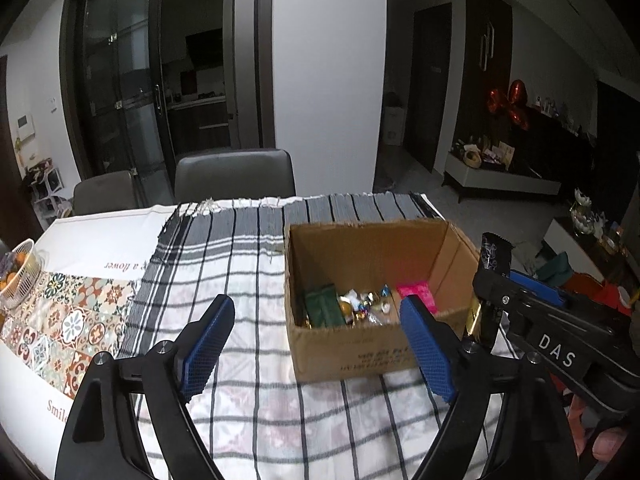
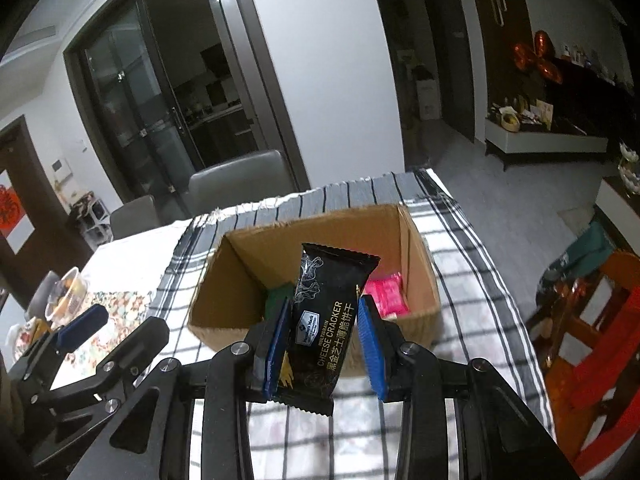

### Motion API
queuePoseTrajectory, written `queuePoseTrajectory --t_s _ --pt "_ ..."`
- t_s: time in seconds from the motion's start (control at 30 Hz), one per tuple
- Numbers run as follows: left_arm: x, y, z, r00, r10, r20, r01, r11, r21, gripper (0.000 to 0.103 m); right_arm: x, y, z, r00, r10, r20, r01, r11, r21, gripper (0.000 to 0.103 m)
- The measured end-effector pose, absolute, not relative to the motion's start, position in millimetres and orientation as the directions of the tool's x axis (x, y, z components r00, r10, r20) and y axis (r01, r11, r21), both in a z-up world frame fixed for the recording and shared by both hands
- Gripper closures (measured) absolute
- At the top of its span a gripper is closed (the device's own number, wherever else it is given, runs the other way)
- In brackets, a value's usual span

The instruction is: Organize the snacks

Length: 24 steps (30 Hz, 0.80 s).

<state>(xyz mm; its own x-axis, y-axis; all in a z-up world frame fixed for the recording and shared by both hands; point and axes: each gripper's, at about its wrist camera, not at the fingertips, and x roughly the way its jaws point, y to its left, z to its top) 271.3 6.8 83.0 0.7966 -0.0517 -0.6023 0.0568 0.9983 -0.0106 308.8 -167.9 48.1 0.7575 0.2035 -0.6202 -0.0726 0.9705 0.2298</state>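
right wrist: right tool [image 2: 323,334] grips cheese cracker packet [image 2: 326,316] before cardboard box [image 2: 256,248].

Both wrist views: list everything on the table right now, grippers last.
Box: one, brown cardboard, on the cloth.
Cracker pack: one, black, held over the box's near edge.
Green pack: one, in the box, left.
Candies: several, mixed, box middle.
Pink pack: one, box right.
Cloth: one, grey-white check, on the table.
Basket: one, white, far left.
Left gripper: open, empty.
Right gripper: holding the cracker pack.
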Motion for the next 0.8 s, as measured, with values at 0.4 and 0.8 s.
queuePoseTrajectory --t_s 0.4,0.8 --pt "300 14 77 0.809 -0.033 -0.587 0.022 0.999 -0.026 0.017 360 -159 53 0.781 0.181 -0.597 -0.101 0.981 0.165 0.067" --pt "290 13 73 0.816 -0.023 -0.578 0.017 1.000 -0.017 0.016 345 -164 51 0.806 0.154 -0.571 -0.092 0.987 0.135 0.050"
